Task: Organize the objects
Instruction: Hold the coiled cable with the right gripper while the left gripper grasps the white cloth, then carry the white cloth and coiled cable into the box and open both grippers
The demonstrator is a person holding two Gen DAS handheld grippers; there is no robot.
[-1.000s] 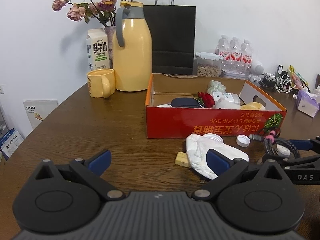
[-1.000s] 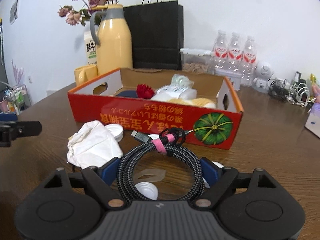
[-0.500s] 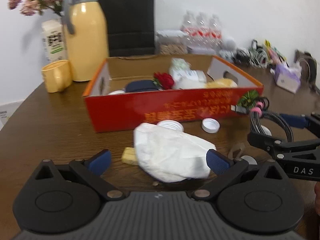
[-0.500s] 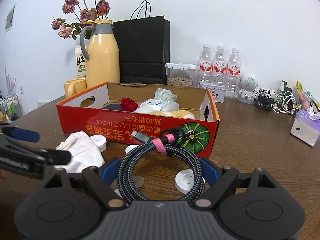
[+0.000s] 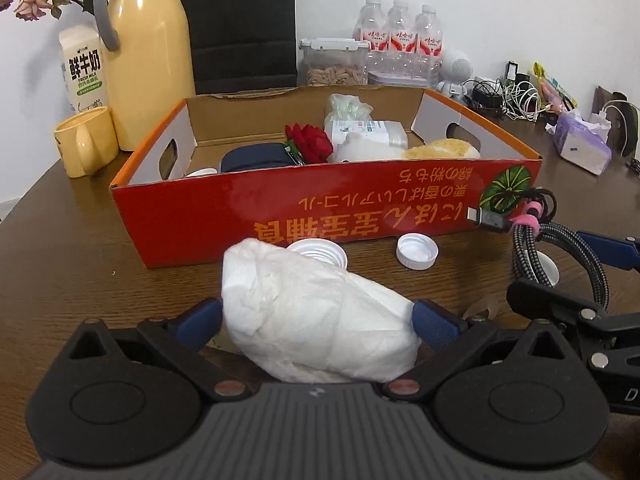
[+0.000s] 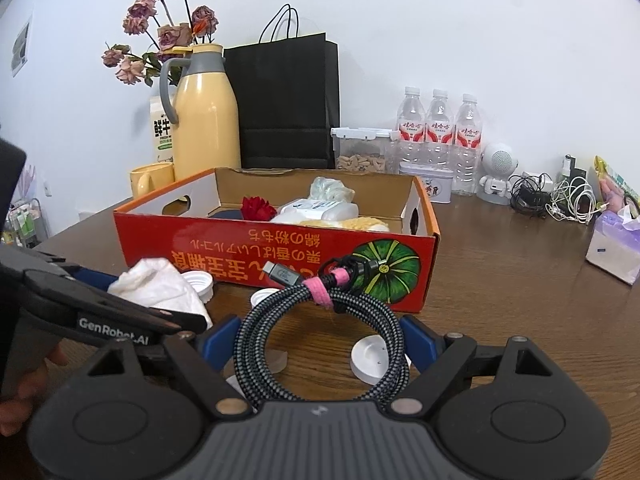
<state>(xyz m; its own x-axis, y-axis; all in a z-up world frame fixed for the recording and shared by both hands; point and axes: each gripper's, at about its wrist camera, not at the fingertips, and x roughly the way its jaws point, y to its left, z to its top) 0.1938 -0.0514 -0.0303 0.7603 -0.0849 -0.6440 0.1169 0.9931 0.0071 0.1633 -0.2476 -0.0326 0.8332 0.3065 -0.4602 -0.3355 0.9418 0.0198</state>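
A red cardboard box [image 5: 328, 204] stands on the brown table, holding a red flower [image 5: 310, 142], a dark pouch and white packets. My left gripper [image 5: 316, 320] has its blue pads on both sides of a crumpled white cloth [image 5: 316, 320] lying in front of the box; whether it grips is unclear. My right gripper [image 6: 320, 340] is shut on a coiled braided cable [image 6: 320, 320] with a pink tie, held above the table before the box [image 6: 276, 252]. The cable also shows in the left wrist view [image 5: 560, 248].
White caps [image 5: 416, 252] and a white puck [image 6: 372, 360] lie in front of the box. A yellow flask [image 5: 148, 52], yellow mug [image 5: 86, 146], milk carton, black bag [image 6: 284, 100], water bottles [image 6: 440, 128], chargers and tissue pack [image 6: 616, 244] stand around.
My left gripper has moved forward and right until the white cloth sits between its pads. My right gripper has lifted the cable slightly and stays shut on it.
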